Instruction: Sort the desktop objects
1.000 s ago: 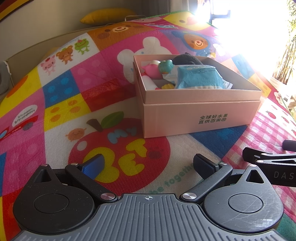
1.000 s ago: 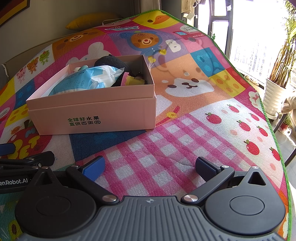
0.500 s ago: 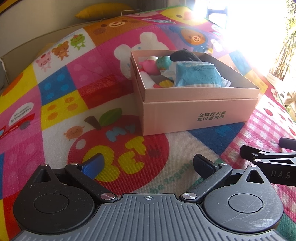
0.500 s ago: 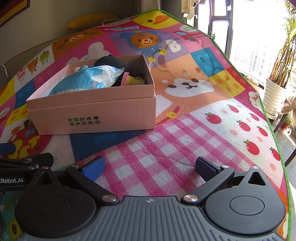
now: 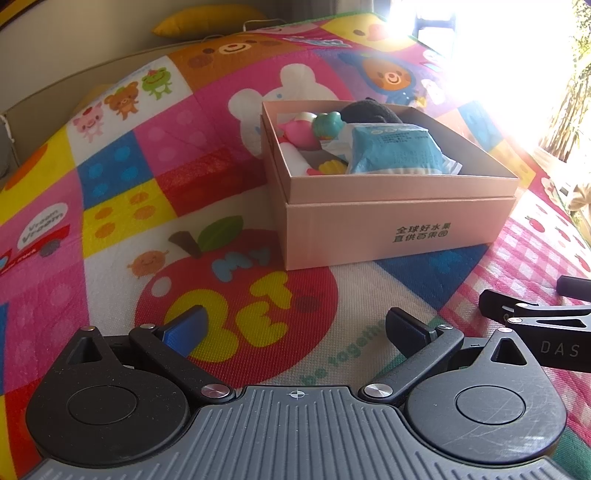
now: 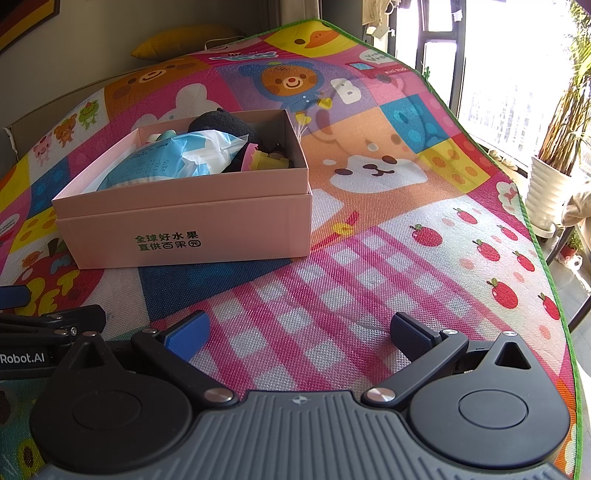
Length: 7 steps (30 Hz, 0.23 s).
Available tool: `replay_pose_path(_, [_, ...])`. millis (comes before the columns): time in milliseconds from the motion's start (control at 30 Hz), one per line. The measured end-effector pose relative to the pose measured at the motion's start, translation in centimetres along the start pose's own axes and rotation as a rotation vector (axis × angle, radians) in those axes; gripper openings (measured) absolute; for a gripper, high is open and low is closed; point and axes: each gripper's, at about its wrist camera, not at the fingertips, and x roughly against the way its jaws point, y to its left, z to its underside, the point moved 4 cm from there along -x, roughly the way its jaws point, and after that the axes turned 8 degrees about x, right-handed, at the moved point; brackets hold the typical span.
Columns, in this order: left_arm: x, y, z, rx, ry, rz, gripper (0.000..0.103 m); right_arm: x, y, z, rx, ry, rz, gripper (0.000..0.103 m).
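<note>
A pink cardboard box point(image 5: 399, 229) point(image 6: 207, 229) with green lettering stands on the colourful play mat. It holds a blue plastic packet point(image 5: 395, 151) point(image 6: 173, 162), a dark plush item point(image 5: 369, 110) point(image 6: 225, 125), a pink toy point(image 5: 299, 133), a teal toy point(image 5: 327, 123) and small yellow pieces point(image 6: 266, 158). My left gripper point(image 5: 295, 328) hovers low over the mat in front of the box, open and empty. My right gripper point(image 6: 299, 332) is to the box's front right, also open and empty. Each gripper's body shows at the edge of the other's view.
The cartoon-print play mat point(image 6: 369, 177) covers the whole surface, with its green edge point(image 6: 546, 258) at the right. A yellow cushion point(image 5: 207, 22) lies at the far end. A potted plant point(image 6: 554, 177) and window stand beyond the right edge.
The left gripper has shifted slightly, so the box sits a little lower and nearer in its view. The right gripper has stayed still. Both stay open.
</note>
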Motion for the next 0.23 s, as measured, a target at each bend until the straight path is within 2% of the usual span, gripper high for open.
replay_pose_path(233, [0.0,-0.03,0.02,0.0,0.0,0.0,0.103,-0.04,0.09,-0.01,-0.001,0.0,0.0,0.103])
